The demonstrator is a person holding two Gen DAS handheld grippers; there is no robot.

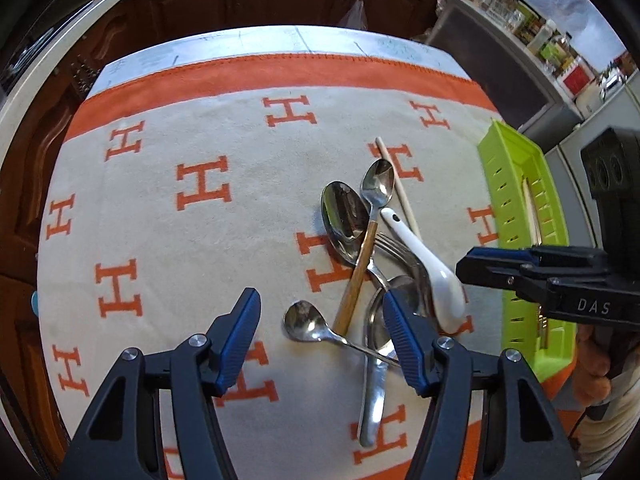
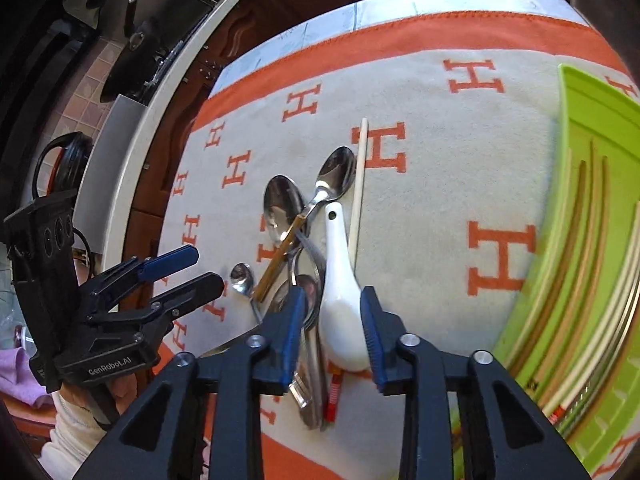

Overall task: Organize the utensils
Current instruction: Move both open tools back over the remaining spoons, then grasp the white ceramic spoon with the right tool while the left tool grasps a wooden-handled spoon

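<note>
With most of the utensils heaped on the orange-and-cream cloth (image 1: pixel 168 216) that covers the counter, I judge the sorting to be at an early pick: the green slotted tray (image 1: pixel 516 184) to my right already holds chopsticks, and the pile is not yet cleared.

My right hand-held gripper (image 2: pixel 332 332) straddles the bowl of the white ceramic spoon (image 2: pixel 340 292). Its jaws are partly spread; the blue pads stand on either side of the bowl, and I cannot tell whether either pad touches it. Nothing is pinched.

My left hand-held gripper (image 1: pixel 320 336) hangs over the near end of the pile, jaws wider apart and empty. Between and just beyond its pads lie the small steel spoon (image 1: pixel 308 322) and the wooden-handled spoon (image 1: pixel 366 240), which crosses the large steel spoon (image 1: pixel 344 216) and a fork (image 1: pixel 394 246). One loose chopstick (image 1: pixel 398 188) lies beside the ceramic spoon.

Next move, as I judge it: close the right jaws squarely on the ceramic spoon, lift clear of the steel handles beneath, then carry it to the tray. The glazed surface may slip.
</note>
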